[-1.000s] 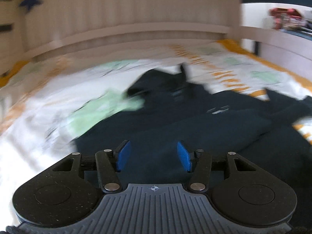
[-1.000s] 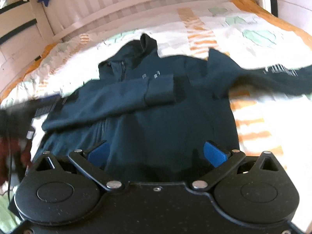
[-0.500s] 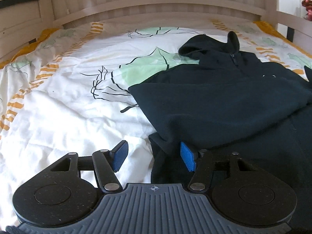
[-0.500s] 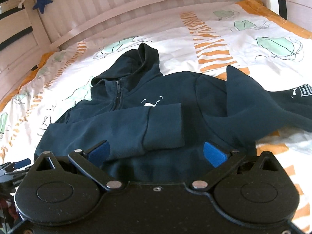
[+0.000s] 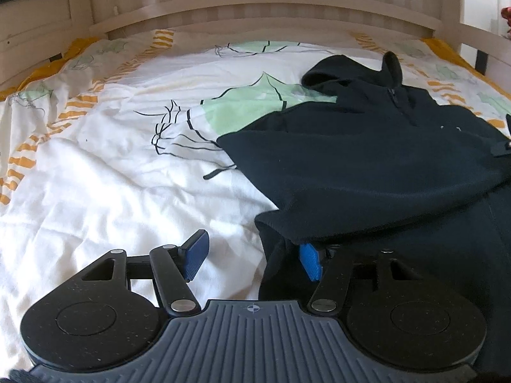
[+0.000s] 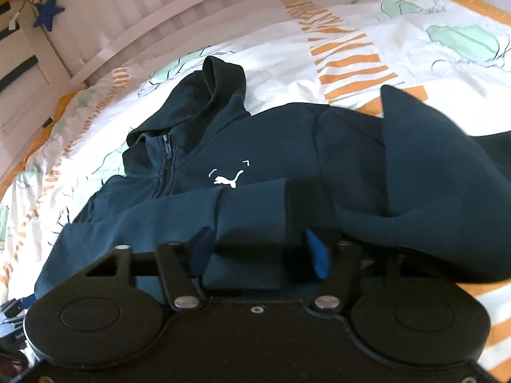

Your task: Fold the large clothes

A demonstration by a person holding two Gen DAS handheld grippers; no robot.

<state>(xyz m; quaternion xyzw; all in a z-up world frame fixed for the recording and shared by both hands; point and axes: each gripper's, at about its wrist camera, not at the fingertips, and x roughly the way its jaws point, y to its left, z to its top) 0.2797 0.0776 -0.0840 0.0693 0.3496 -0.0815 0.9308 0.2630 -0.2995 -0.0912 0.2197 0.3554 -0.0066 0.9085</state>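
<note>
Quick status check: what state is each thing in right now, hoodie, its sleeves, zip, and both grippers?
hoodie: front up on the bed, hood at the far end.
zip: done up at the collar.
one sleeve: folded across the chest.
other sleeve: bunched up, not yet folded.
left gripper: open, at the hoodie's side edge.
right gripper: jaws closing, folded sleeve's cuff between them.
duvet: wrinkled.

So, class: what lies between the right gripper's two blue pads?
In the right wrist view, the right gripper is closing around the cuff of the dark hoodie's folded-over sleeve.
</note>
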